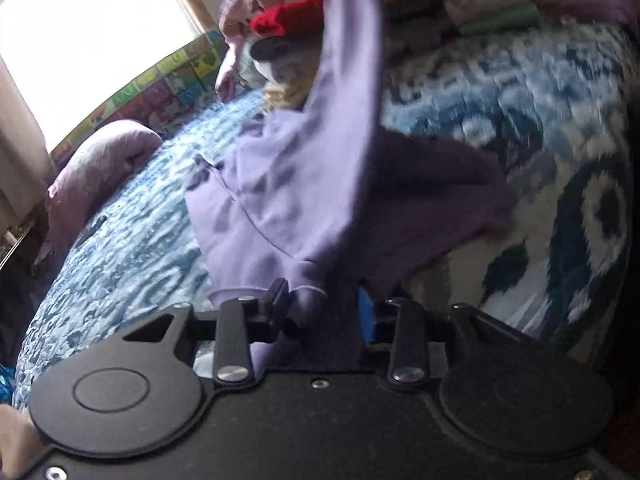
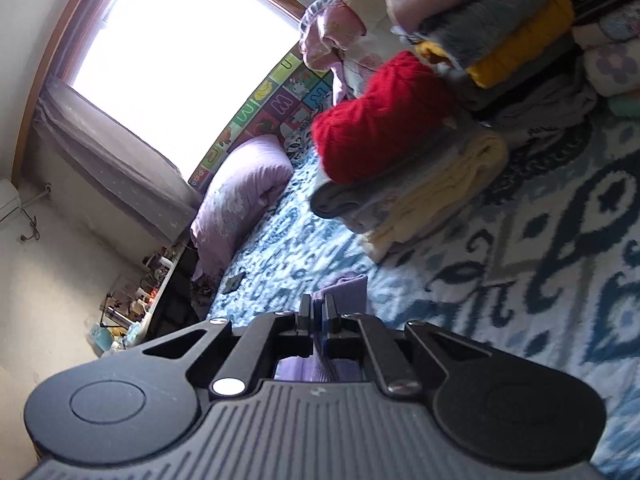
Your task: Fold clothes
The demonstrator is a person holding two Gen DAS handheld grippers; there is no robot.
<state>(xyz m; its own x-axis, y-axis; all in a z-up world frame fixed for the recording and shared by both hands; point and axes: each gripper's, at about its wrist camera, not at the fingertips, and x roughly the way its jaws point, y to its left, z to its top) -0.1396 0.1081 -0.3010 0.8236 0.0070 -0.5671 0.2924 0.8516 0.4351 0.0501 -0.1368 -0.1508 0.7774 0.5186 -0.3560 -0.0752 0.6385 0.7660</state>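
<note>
A lilac garment (image 1: 304, 192) hangs in mid-air over the blue-and-white patterned bedspread (image 1: 500, 96). My left gripper (image 1: 324, 312) is shut on its lower hem, cloth bunched between the fingers. A strip of the garment runs up to the top of the left wrist view. My right gripper (image 2: 318, 312) is shut on another edge of the lilac garment (image 2: 344, 286), held above the bedspread (image 2: 520, 264); only a small fold shows past its fingers.
A stack of folded clothes with a red knit (image 2: 384, 120) on top lies at the back, more folded piles (image 2: 528, 40) beside it. A lilac pillow (image 2: 240, 200) lies by the bright window (image 2: 172, 48). A cluttered shelf (image 2: 132, 300) stands beside the bed.
</note>
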